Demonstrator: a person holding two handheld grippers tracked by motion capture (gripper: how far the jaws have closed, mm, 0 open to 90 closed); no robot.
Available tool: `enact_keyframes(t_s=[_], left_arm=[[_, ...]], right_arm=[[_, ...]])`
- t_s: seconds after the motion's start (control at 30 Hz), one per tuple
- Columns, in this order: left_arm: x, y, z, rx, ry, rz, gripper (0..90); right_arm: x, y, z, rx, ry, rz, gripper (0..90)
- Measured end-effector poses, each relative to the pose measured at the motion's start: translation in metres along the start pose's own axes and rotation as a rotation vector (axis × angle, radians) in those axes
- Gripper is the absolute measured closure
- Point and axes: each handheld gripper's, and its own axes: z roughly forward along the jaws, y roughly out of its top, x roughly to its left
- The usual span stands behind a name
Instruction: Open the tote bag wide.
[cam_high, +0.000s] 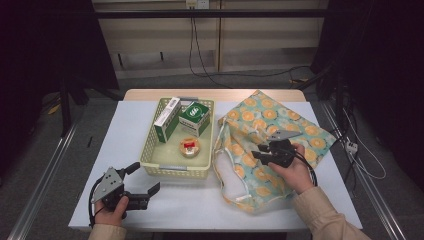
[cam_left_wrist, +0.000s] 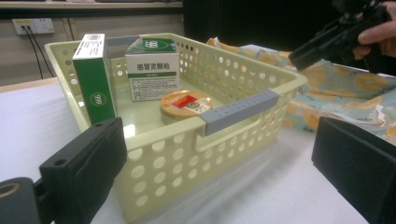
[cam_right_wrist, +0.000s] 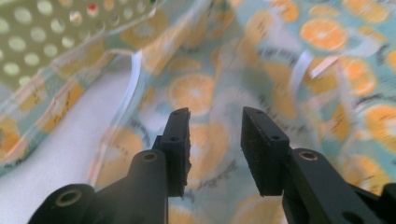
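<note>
High view sets the cream basket (cam_high: 176, 165) near the middle of the white table (cam_high: 100, 150), and everything else can be placed from it. Inside the basket stand a tall green-and-white box (cam_high: 167, 119) and a squarer green-topped box (cam_high: 194, 118), with a small round tin (cam_high: 190, 147) lying on the floor in front of them. Just right of the basket, touching its side, lies the orange-print cloth bag (cam_high: 270, 145), its white drawstring (cam_high: 230, 192) trailing toward the near edge. The right gripper (cam_high: 261, 151) hangs over the middle of that bag, pointing toward the basket; the left gripper (cam_high: 145, 180) rests at the basket's near left corner, jaws spread wide with nothing between them.

Left gripper view adds what the high camera cannot: the basket's grey handle (cam_left_wrist: 240, 110) on its near wall, the perforated sides, the printed faces of the boxes, the tin's red label, and the other gripper held above the bag beyond the basket's right rim.

Right gripper view closes in on the bag's fabric (cam_right_wrist: 261, 60), blurred, with the basket's holed wall (cam_right_wrist: 42, 42) at upper left. Its jaws stand narrowly apart, with bare air between the pads and the cloth lying beyond them.
</note>
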Motion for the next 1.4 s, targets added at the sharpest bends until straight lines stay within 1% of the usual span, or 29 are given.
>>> enact_keyframes(t_s=[0.07,0.1,0.23,0.27,0.3,0.33,0.37,0.4,0.5,0.57,0.67,0.73,0.87,0.97,1.0,1.03,1.07,1.1,1.13,1.2,1.23,1.3,1.33,1.37,1.4], left_arm=[[0.000,0.000,0.001,0.000,-0.004,-0.002,2.8],[0.000,0.000,0.000,0.005,-0.003,0.007,2.8],[0.000,-0.001,0.001,0.007,-0.003,0.004,2.8],[0.001,-0.001,0.001,0.010,-0.003,0.004,2.8],[0.001,-0.001,0.001,0.011,-0.002,0.009,2.8],[0.001,-0.001,0.001,0.012,-0.002,0.010,2.8],[0.001,-0.001,0.001,0.012,-0.003,0.009,2.8],[0.001,-0.001,0.001,0.013,-0.002,0.009,2.8],[0.000,-0.001,0.001,0.009,-0.001,0.003,2.8],[0.001,-0.001,0.002,0.011,-0.002,-0.002,2.8],[0.000,-0.001,0.002,0.009,-0.007,-0.007,2.8],[0.000,-0.001,0.002,0.007,-0.007,-0.002,2.8],[-0.001,-0.002,0.003,0.005,-0.005,-0.010,2.8],[-0.001,-0.001,0.003,0.005,-0.005,-0.008,2.8],[0.000,-0.001,0.002,0.011,-0.005,0.000,2.8],[0.000,-0.001,0.002,0.011,-0.006,0.001,2.8],[-0.001,-0.001,0.003,0.007,-0.006,-0.005,2.8],[-0.001,-0.001,0.003,0.006,-0.005,-0.004,2.8],[0.000,-0.001,0.002,0.010,-0.005,0.003,2.8],[0.000,-0.001,0.002,0.009,-0.004,0.002,2.8],[0.001,-0.001,0.001,0.009,-0.003,0.002,2.8],[0.001,-0.002,0.002,0.010,-0.004,0.002,2.8],[0.001,-0.002,0.002,0.011,-0.004,0.001,2.8],[0.001,-0.002,0.002,0.008,-0.004,-0.005,2.8],[0.001,-0.002,0.002,0.011,-0.005,0.001,2.8]], right_arm=[[0.001,-0.005,0.007,0.031,0.006,-0.002,59.6],[0.001,-0.008,0.011,0.043,0.015,-0.001,59.3],[0.002,-0.016,0.022,0.097,0.000,-0.013,58.4],[0.003,-0.017,0.024,0.099,-0.007,-0.013,57.6],[0.002,-0.018,0.025,0.090,-0.008,-0.009,59.1],[0.001,-0.017,0.025,0.089,-0.016,-0.010,63.3],[0.000,-0.018,0.025,0.086,-0.028,-0.001,70.9],[-0.001,-0.018,0.025,0.079,-0.026,0.009,77.5],[-0.002,-0.018,0.027,0.073,-0.016,0.017,88.1],[-0.003,-0.017,0.027,0.077,-0.011,0.024,90.0],[-0.001,-0.016,0.026,0.082,-0.005,0.010,90.0],[0.001,-0.015,0.025,0.072,0.023,0.025,90.0],[0.007,-0.008,0.018,0.057,0.053,0.019,90.0],[0.009,0.000,0.012,0.030,0.079,0.021,90.0],[0.010,0.003,0.009,0.021,0.085,0.018,90.0],[0.009,0.007,0.007,0.014,0.081,0.010,90.0],[0.008,0.010,0.005,0.008,0.069,0.001,90.0],[0.005,0.012,0.003,0.003,0.058,0.003,90.0],[0.000,0.014,0.001,-0.004,0.049,0.014,90.0],[-0.011,0.016,-0.001,-0.011,0.022,0.035,90.0],[-0.017,0.017,-0.002,-0.013,0.002,0.045,90.0],[-0.029,0.017,-0.002,-0.020,-0.022,0.070,90.0],[-0.035,0.016,-0.002,-0.019,-0.043,0.075,90.0],[-0.040,0.014,-0.001,-0.018,-0.053,0.088,90.0],[-0.044,0.013,0.000,-0.015,-0.057,0.105,90.0]])
